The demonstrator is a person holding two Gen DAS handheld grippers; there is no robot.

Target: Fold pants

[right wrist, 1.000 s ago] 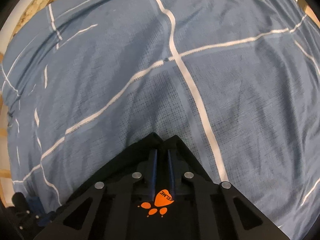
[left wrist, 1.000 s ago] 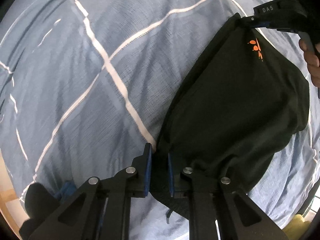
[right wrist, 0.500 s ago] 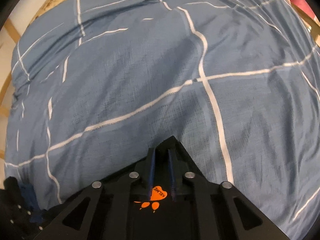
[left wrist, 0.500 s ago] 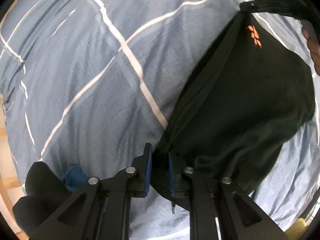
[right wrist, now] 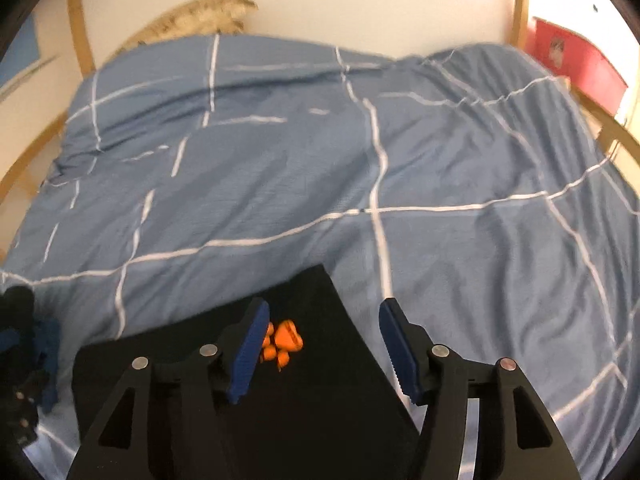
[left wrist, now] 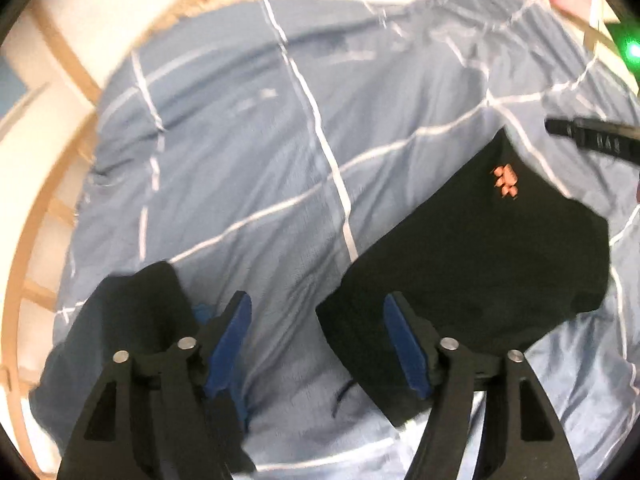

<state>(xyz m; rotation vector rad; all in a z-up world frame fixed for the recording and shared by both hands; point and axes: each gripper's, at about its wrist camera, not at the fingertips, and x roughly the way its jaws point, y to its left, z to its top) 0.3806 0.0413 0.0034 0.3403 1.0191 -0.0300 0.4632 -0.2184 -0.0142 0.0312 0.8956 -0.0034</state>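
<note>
The black pants [left wrist: 480,264], folded into a compact shape with an orange logo [left wrist: 506,182], lie flat on the blue duvet [left wrist: 248,168]. My left gripper [left wrist: 316,344] hovers above their near left corner. Its jaws are opening and the blue pads [left wrist: 228,344] touch no cloth. The right gripper's black finger [left wrist: 592,136] shows at the upper right. In the right wrist view the pants [right wrist: 320,400] lie below my right gripper [right wrist: 324,350], beside the orange logo [right wrist: 286,340]. Its jaws are opening too and grip nothing.
A second dark garment [left wrist: 132,312] with something blue [left wrist: 202,314] beside it lies left of the pants. A wooden bed frame [left wrist: 60,208] curves round the duvet's left side. A beige furry thing [right wrist: 192,20] sits at the white wall, a red box [right wrist: 576,60] at the right.
Both grippers opened and let go of the pants, which now lie flat on the duvet. Both hands rose and tilted up, so more of the bed and the wall shows.
</note>
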